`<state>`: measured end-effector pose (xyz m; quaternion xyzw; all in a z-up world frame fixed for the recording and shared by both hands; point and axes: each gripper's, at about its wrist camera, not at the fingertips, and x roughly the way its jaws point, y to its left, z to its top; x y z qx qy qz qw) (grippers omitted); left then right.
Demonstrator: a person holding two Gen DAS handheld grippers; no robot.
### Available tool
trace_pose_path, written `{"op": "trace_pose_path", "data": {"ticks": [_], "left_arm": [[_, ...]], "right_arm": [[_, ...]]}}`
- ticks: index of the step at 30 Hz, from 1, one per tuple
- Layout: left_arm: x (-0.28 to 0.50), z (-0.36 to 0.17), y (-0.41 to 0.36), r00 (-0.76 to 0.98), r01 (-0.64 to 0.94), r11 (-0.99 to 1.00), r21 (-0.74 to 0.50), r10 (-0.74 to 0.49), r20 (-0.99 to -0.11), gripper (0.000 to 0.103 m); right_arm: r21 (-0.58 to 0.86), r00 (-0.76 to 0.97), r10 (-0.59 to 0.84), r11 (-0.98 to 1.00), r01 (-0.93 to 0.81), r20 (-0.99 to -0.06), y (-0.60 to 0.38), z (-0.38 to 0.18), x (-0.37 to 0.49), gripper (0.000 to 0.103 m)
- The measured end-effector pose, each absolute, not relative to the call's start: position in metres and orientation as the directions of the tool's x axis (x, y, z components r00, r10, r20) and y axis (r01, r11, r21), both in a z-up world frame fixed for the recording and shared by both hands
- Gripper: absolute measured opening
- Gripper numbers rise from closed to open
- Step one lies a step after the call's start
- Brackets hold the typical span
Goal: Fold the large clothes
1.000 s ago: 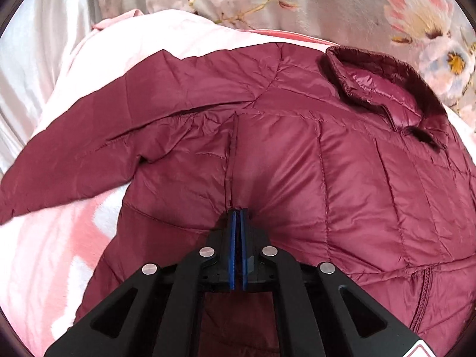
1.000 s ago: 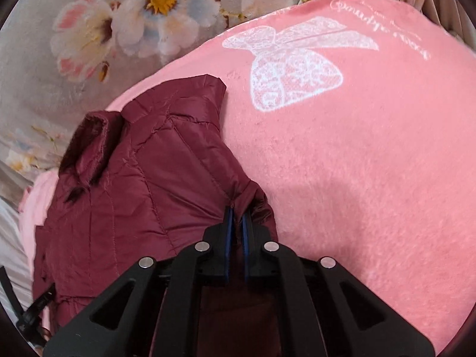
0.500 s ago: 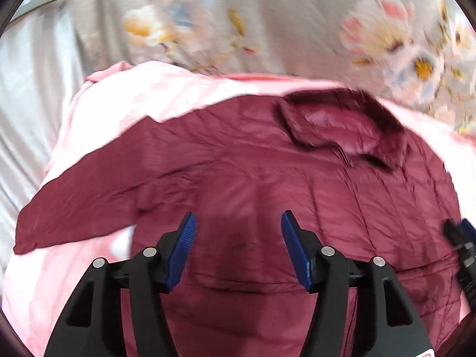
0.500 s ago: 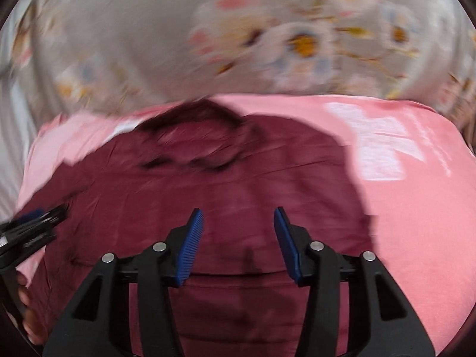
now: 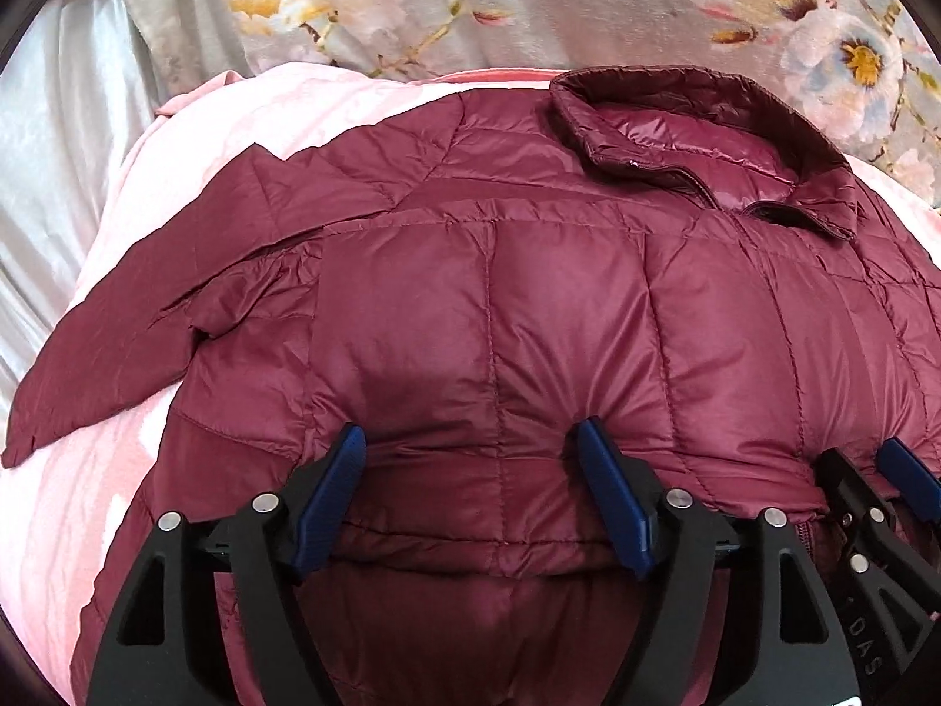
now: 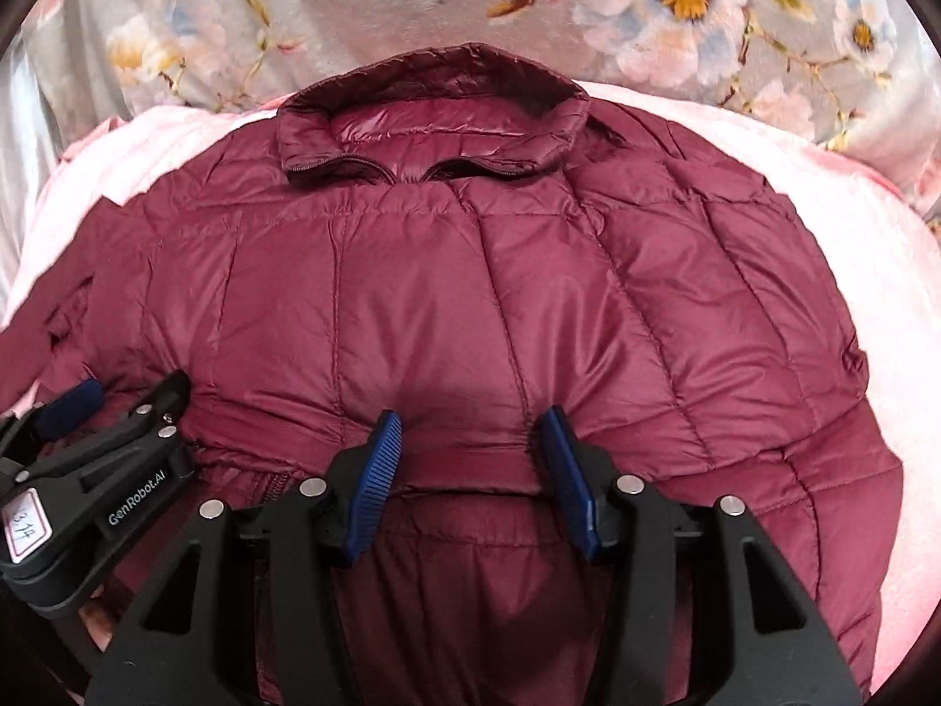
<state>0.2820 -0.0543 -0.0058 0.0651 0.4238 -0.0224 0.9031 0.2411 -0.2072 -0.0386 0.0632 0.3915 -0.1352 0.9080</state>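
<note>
Lying front-up on a pink blanket (image 5: 88,500) over a bed, the jacket (image 5: 529,306) has its collar (image 6: 435,129) at 12 o'clock in the right wrist view and one sleeve (image 5: 106,365) stretched out toward 9 o'clock in the left wrist view. The other side looks already turned in, ending in a straight edge at about 3 o'clock in the right view.

Both claws have just been opening. The left claw (image 5: 470,488) is released, jaws spread wide with a puffed ridge of quilted fabric rising between them but not pinched. The right claw (image 6: 470,465) is released too, spread less widely, over the hem band just beside the zipper (image 6: 273,491).

The main risk is the fabric itself: it looks slick and springy, so a shallow pinch could take only the top layer and slide off mid-fold, letting the panel billow back. The claws sit close together, the right one showing at 3 o'clock in the left view, so a careless reach could knock them against each other. Dragging the loose sleeve across the plush blanket may bunch it, and the turned-in side could spring open.

Readable writing: "GenRobot.AI" on the left claw's body (image 6: 138,497), beside a white sticker (image 6: 20,529) with handwritten digits, roughly "3/14". Letters like "DAS" show on the right claw (image 5: 876,470).
</note>
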Motion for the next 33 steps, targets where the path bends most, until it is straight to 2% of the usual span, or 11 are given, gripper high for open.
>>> {"op": "trace_pose_path", "data": {"ticks": [16, 19, 22, 27, 31, 33], "left_arm": [[0.286, -0.007, -0.055, 0.639, 0.085, 0.991, 0.107, 0.029, -0.768, 0.079], [0.289, -0.006, -0.047, 0.63, 0.079, 0.995, 0.066, 0.002, -0.777, 0.082], [0.287, 0.001, -0.024, 0.611, 0.096, 0.994, -0.049, -0.098, -0.786, 0.083], [0.269, 0.035, 0.084, 0.614, -0.021, 0.979, -0.2, -0.145, -0.776, 0.083], [0.27, 0.043, 0.204, 0.606, -0.212, 0.946, -0.246, -0.07, -0.793, 0.083], [0.272, 0.038, 0.254, 0.59, -0.31, 0.919, -0.244, -0.015, -0.807, 0.082]], "right_arm": [[0.019, 0.657, -0.19, 0.955, 0.297, -0.73, -0.21, -0.039, 0.244, 0.051], [0.027, 0.658, -0.184, 0.954, 0.298, -0.73, -0.211, -0.039, 0.244, 0.052], [0.048, 0.666, -0.171, 0.954, 0.297, -0.726, -0.214, -0.037, 0.242, 0.053], [0.039, 0.677, -0.196, 0.948, 0.315, -0.71, -0.213, -0.031, 0.235, 0.055], [-0.002, 0.704, -0.225, 0.953, 0.303, -0.673, -0.194, -0.016, 0.212, 0.056], [-0.007, 0.722, -0.213, 0.961, 0.277, -0.658, -0.178, -0.01, 0.197, 0.061]]}}
